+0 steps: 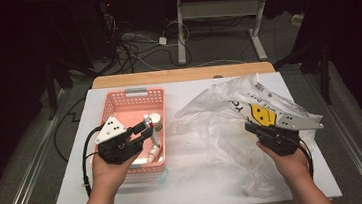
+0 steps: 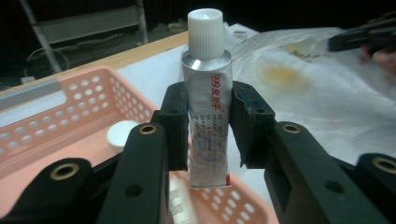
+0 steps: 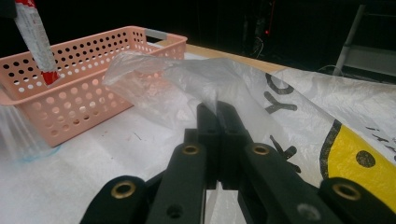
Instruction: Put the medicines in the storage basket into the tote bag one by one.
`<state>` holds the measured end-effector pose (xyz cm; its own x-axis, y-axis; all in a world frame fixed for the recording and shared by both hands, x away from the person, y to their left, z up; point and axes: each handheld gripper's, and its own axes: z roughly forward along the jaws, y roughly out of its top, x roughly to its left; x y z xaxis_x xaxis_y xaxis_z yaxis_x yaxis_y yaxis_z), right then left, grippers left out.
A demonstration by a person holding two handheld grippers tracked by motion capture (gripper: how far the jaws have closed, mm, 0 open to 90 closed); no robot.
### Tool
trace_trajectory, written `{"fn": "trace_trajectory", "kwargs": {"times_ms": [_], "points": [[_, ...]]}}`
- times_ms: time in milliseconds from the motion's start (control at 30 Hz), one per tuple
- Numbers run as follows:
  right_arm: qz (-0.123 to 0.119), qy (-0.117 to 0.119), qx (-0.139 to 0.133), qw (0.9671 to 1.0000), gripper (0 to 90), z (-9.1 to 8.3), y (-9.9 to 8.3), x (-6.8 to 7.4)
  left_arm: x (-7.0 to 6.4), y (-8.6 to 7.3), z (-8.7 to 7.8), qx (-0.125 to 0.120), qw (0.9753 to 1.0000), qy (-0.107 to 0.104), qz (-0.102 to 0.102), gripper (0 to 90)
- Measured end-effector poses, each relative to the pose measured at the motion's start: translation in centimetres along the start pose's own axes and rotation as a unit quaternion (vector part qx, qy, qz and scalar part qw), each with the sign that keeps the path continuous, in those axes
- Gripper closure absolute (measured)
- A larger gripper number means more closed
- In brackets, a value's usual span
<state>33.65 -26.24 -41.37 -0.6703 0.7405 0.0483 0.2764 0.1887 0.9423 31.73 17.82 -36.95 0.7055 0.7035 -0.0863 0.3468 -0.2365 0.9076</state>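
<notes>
High view: overhead from the person's side, facing forward and down over the table (image 1: 196, 181). Gripper views: low, close, along each jaw pair. Shared across all three: pink basket (image 1: 119, 105) (image 2: 70, 107) (image 3: 93, 70), plastic bag (image 1: 230, 112) (image 2: 327, 93) (image 3: 299, 116).

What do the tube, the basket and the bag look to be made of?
Tube: likely thin metal, matte silver with a bright shoulder, a flat crimped bottom edge and a ribbed white plastic cap.
Basket: moulded pink plastic, semi-matte, walls perforated with round holes.
Bag: thin clear plastic film, crinkled and glossy, printed in black and yellow; the right gripper pinches a fold of it.
</notes>
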Motion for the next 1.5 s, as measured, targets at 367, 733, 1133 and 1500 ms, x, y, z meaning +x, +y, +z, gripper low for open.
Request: {"fn": "trace_trajectory", "kwargs": {"times_ms": [367,733,1133,1500], "points": [[-0.003,-0.001,-0.001,1.0,90.0,0.0,0.1,0.1,-2.1,0.3,1.2,-0.005,0.9993,-0.035,0.011,67.1],[-0.002,-0.001,-0.005,1.0,90.0,0.0,0.3,0.2,-4.2,0.3,2.8,0.003,0.9975,-0.064,0.029,67.1],[-0.003,-0.003,-0.005,1.0,90.0,0.0,0.3,0.2,-6.7,-0.5,5.6,0.033,0.9943,-0.09,0.047,67.1],[-0.001,-0.005,-0.005,1.0,90.0,0.0,0.3,0.2,-7.7,-0.8,7.9,0.046,0.9922,-0.105,0.049,67.0]]}}
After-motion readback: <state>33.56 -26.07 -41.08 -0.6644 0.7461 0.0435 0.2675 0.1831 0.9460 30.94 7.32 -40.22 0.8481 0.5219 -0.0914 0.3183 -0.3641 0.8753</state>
